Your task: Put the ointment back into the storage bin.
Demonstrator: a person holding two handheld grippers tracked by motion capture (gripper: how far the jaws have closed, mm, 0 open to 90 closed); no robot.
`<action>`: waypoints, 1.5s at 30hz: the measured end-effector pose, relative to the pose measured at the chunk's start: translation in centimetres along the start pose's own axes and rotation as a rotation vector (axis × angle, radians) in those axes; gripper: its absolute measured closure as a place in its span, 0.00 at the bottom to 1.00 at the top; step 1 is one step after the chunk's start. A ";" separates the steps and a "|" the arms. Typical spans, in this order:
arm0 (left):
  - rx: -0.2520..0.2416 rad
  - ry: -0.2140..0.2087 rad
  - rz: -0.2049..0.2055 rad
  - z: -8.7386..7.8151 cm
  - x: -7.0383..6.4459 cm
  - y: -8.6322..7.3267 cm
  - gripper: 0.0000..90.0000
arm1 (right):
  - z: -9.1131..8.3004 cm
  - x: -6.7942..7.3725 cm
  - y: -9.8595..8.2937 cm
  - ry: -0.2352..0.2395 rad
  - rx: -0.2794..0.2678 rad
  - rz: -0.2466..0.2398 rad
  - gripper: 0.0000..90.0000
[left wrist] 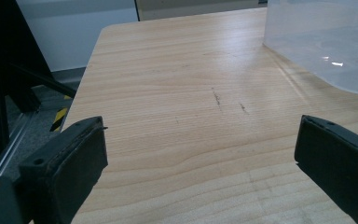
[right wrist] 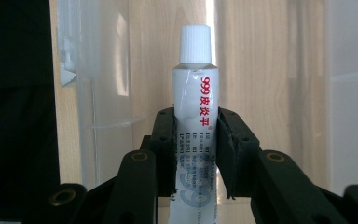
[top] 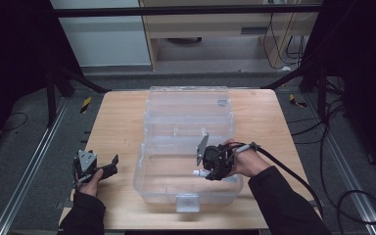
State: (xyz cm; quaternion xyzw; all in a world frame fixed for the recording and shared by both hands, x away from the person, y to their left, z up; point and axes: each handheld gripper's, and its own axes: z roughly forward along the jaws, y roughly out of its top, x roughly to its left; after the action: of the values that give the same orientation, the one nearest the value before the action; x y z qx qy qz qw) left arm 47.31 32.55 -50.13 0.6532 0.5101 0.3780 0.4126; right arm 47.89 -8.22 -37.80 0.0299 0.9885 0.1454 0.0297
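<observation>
1. A wooden table [top: 117,127] is standing in a dim room with dark framing on either side; a clear plastic storage box [top: 188,117] is lying open on it, lid folded back toward the far edge.
2. The right gripper [top: 214,169] is hanging over the box's near compartment, jaws clamped on a white ointment tube [right wrist: 196,121] with red lettering, white cap [right wrist: 196,44] pointing away from the hand.
3. The left gripper [top: 108,166] is idling at the table's left, jaws wide apart, nothing between them, well apart from the box.
4. Step in hand, by my reading: the tube is being placed into the box.
5. Next move calls for lowering the tube to the compartment floor, then parting the jaws and keeping clear of the walls.
</observation>
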 end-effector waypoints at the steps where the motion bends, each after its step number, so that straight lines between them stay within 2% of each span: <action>1: 0.000 0.000 -0.001 0.0 0.0 0.0 0.02 | 0.2 0.0 0.0 0.002 0.002 0.004 0.78; 7: 0.000 0.000 0.000 0.0 0.0 0.0 0.02 | 1.4 0.1 0.0 0.016 0.032 -0.003 0.78; 13: 0.000 -0.001 0.000 0.0 0.0 0.0 0.02 | 2.9 0.2 -0.2 0.024 0.086 -0.018 0.78; 17: 0.000 -0.002 0.000 0.0 0.0 0.0 0.02 | 3.6 0.3 -0.1 0.039 0.095 -0.022 0.78; 20: 0.000 -0.002 0.000 0.0 0.0 0.0 0.02 | 4.1 0.4 0.0 0.044 0.112 -0.006 0.78; 22: -0.001 -0.002 0.000 0.0 0.0 0.0 0.02 | 4.4 0.4 -0.1 0.052 0.121 -0.016 0.78; 29: -0.001 -0.001 0.000 0.0 0.0 0.0 0.02 | 5.2 0.3 -0.2 0.059 0.129 -0.026 0.78; 33: -0.001 -0.001 -0.001 0.0 0.0 0.0 0.02 | 5.6 0.4 -0.1 0.069 0.145 -0.001 0.77; 37: -0.001 -0.001 0.000 0.0 0.0 0.0 0.02 | 6.1 0.2 -0.2 0.075 0.148 -0.022 0.77; 38: -0.001 -0.001 -0.001 0.0 0.0 0.0 0.02 | 6.3 0.2 -0.2 0.081 0.156 0.002 0.77; 40: -0.001 -0.001 -0.001 0.0 0.0 0.0 0.02 | 6.5 0.2 -0.2 0.084 0.160 -0.002 0.77; 41: -0.001 -0.001 -0.001 0.0 0.1 0.0 0.02 | 6.6 0.0 -0.2 0.082 0.155 -0.020 0.77; 45: -0.002 -0.001 -0.001 0.0 0.1 0.0 0.02 | 7.0 0.0 -0.2 0.085 0.165 -0.012 0.77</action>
State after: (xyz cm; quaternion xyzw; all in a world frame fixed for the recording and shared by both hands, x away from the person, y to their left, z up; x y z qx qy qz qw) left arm 47.33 32.61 -50.13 0.6528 0.5100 0.3779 0.4135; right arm 48.36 -6.45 -44.56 0.0202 0.9976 0.0646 -0.0138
